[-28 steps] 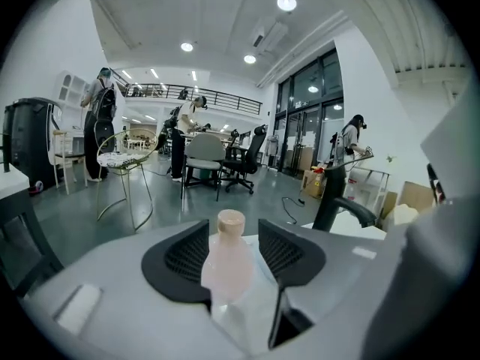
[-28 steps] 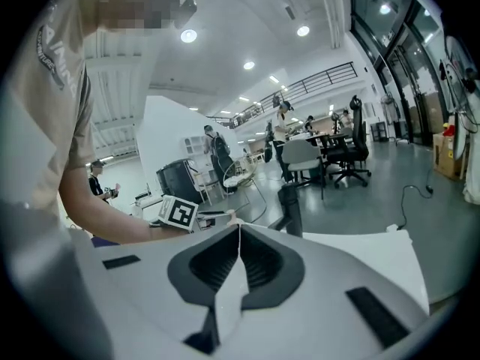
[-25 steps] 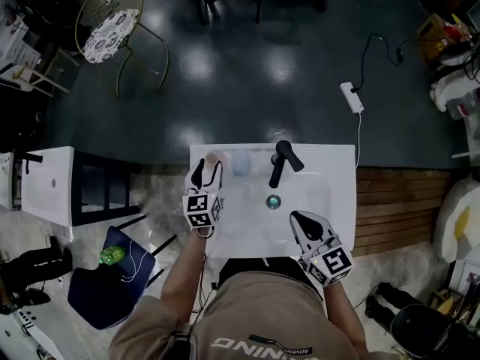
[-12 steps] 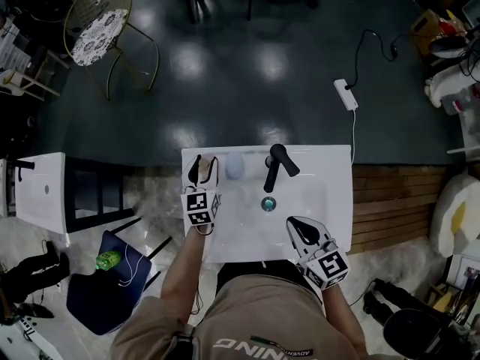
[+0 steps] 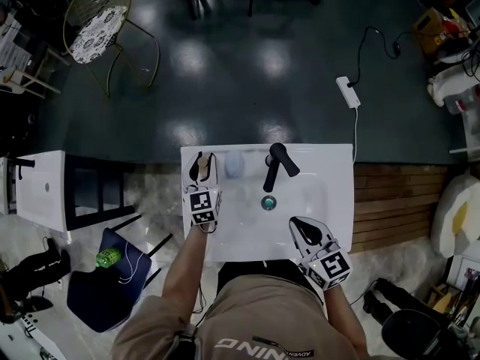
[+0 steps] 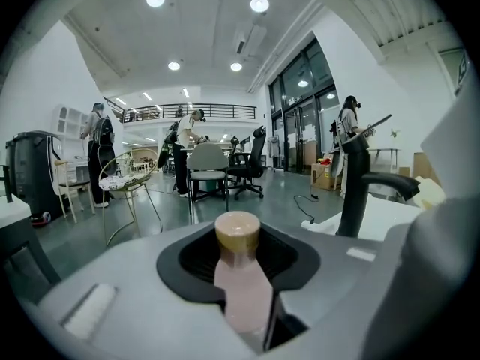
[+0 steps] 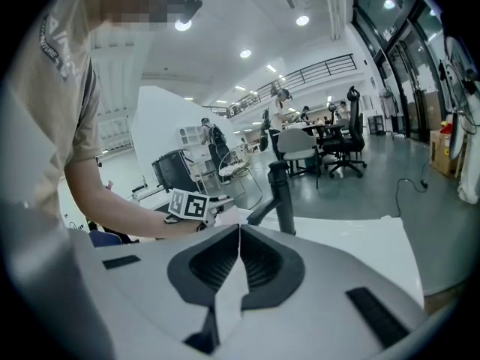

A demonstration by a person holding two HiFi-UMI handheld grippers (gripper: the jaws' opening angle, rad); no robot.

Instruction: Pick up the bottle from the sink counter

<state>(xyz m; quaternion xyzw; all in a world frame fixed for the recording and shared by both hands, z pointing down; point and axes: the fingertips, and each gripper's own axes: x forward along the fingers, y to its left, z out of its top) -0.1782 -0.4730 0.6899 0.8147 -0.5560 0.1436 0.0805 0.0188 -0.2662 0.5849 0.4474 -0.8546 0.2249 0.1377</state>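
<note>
A small pink bottle (image 6: 243,295) with a tan cap stands at the back left of the white sink counter (image 5: 334,172). My left gripper (image 6: 238,238) reaches over that corner, and its jaws have just been closing. They now press on the bottle's body from both sides. From the head view the bottle (image 5: 204,161) shows only as a pale spot between the left gripper (image 5: 203,165) jaws. My right gripper (image 5: 303,226) hovers at the sink's front right, shut with nothing in it; the same right gripper (image 7: 238,237) points toward the faucet.
A black faucet (image 5: 277,163) stands at the back middle of the basin, above the drain (image 5: 268,202). A pale round object (image 5: 235,163) sits right of the bottle. A dark blue stool (image 5: 105,280) and a wire chair (image 5: 105,21) stand off to the left.
The left gripper's jaws have narrowed onto the bottle. Both hands stay in nearly the same place over the sink.
</note>
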